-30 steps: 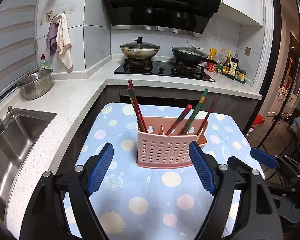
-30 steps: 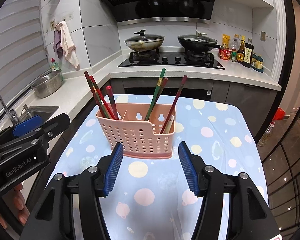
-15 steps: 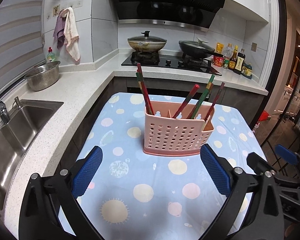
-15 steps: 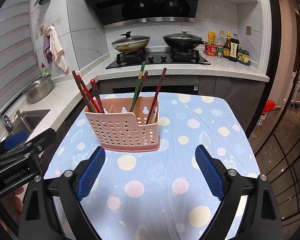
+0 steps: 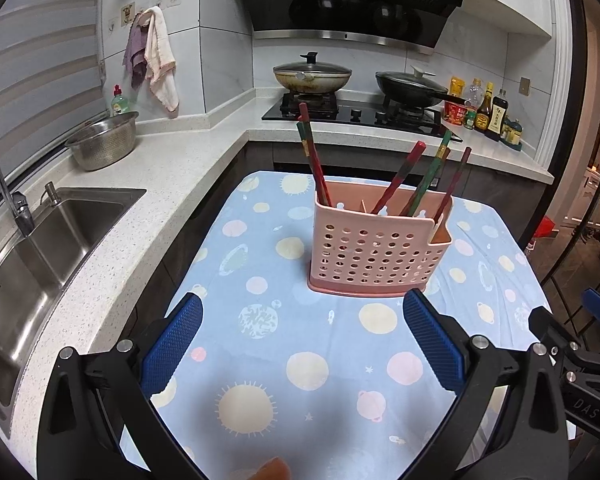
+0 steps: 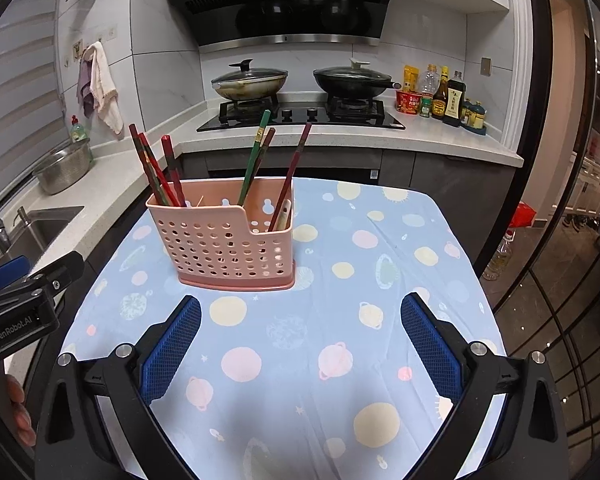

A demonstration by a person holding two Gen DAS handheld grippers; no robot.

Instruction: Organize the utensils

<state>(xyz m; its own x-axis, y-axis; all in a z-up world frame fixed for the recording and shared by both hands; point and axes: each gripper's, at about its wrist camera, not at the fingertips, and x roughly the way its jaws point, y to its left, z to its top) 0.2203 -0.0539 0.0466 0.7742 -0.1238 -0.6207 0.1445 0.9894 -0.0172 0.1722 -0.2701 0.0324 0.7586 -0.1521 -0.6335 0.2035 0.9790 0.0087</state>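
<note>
On the far left a steel sink (image 5: 40, 240) is set into the white counter (image 5: 140, 208), with a metal bowl (image 5: 102, 146) standing behind it and cloths (image 5: 152, 60) hanging on the tiled wall above. My left tool (image 5: 302, 344) hovers over the near part of the desk (image 5: 260, 320), its two blue pads (image 5: 172, 346) spread wide with nothing between them; only the patterned blue cloth shows in the gap. Ahead of it, near the middle of the desk, the pink perforated utensil holder (image 5: 376, 248) stands upright on the cloth. Red and green chopsticks (image 5: 314, 160) lean out of it: a pair tilted in the left compartment, the others (image 6: 256, 160) slanting from the middle and right compartments. A pale utensil sits low in the cut-down right corner, too hidden for me to say what it is.

My right tool (image 6: 300, 346) is also held wide and grips nothing, hanging over the near half of the desk with the holder (image 6: 224, 240) ahead and a little left of its centre. In that view my left tool (image 6: 24, 280) shows at the left edge, beside the desk.

Behind the desk runs the stove (image 6: 300, 114) with two lidded pans (image 6: 250, 82) under the dark hood, and to the right of it a cluster of sauce bottles (image 6: 444, 94) stands on the counter
</note>
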